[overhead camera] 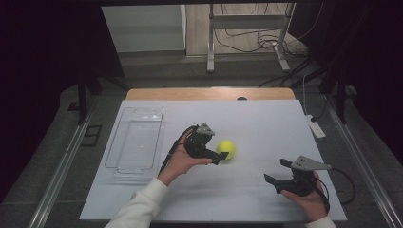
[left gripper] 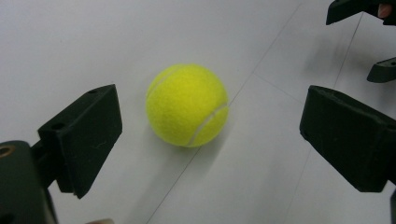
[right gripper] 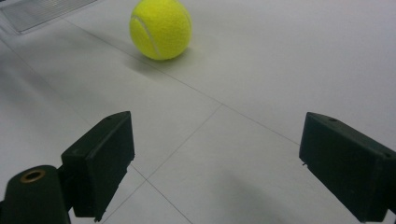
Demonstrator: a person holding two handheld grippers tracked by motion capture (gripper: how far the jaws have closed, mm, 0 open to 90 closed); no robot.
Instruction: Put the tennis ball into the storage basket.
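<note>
Left claw (left gripper: 205, 135) spread wide, jaws flanking the ball (left gripper: 187, 105) but not touching it yet. The ball sits mid-tabletop (overhead camera: 266, 123), just ahead of that claw. To do this well, I'd say: slide in until the ball's widest part sits between the pads, keep level, then squeeze evenly so it can't roll away. Right claw (overhead camera: 278, 171) hangs released, well apart at the near right. A clear tray (overhead camera: 138, 140) waits at left.

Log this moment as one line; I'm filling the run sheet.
left gripper: open, at tennis ball, no contact | right gripper: open, apart | clear tray: empty, left
</note>
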